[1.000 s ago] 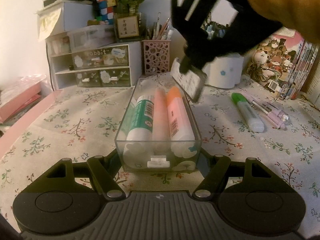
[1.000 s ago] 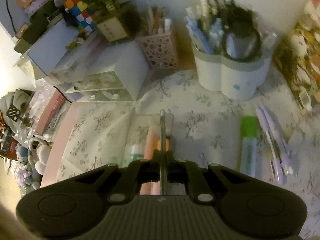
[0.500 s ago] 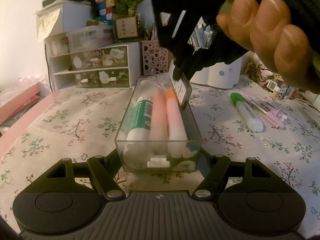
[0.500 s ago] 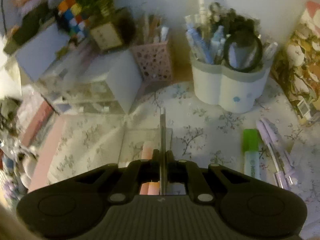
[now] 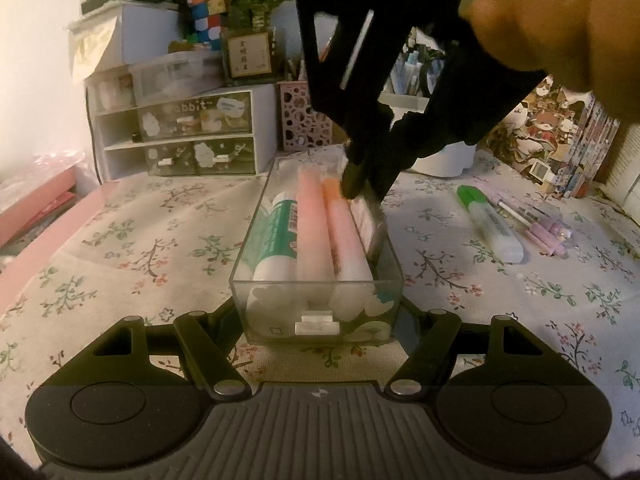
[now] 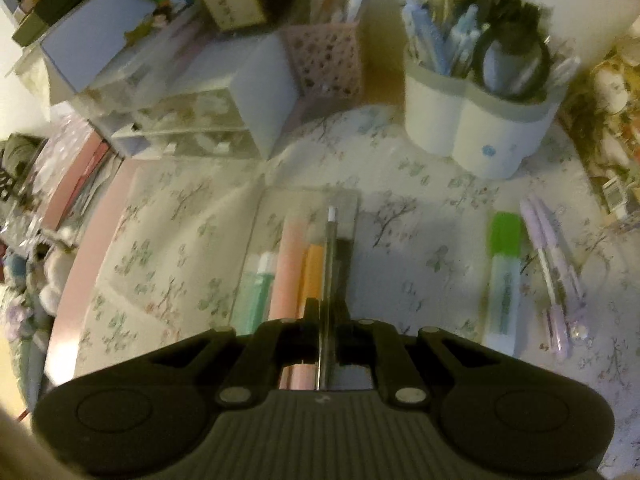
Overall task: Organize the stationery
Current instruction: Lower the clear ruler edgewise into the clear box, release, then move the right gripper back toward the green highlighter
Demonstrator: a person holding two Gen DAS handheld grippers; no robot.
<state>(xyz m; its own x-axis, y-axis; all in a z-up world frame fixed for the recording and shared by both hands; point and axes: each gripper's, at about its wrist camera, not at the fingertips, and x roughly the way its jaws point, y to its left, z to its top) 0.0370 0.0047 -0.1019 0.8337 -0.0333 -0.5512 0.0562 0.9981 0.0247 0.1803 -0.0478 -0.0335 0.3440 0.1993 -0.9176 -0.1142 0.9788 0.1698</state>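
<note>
- Left gripper (image 5: pixel 318 316) points shallowly downward, clamped on the tray (image 5: pixel 256 256).
- Right gripper (image 6: pixel 327 312) points steeply down, jaws opening around a thin eraser (image 6: pixel 330 264), its face edge-on.
- Hand (image 5: pixel 560 20) cut off.

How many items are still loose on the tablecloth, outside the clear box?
3: a green highlighter right of the clear box, and two purple pens side by side just beyond it. More could be hidden behind the right gripper.

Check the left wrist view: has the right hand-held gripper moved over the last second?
Yes. The right hand-held gripper came down leftward from beside the white pen pot into the clear tray.
</note>
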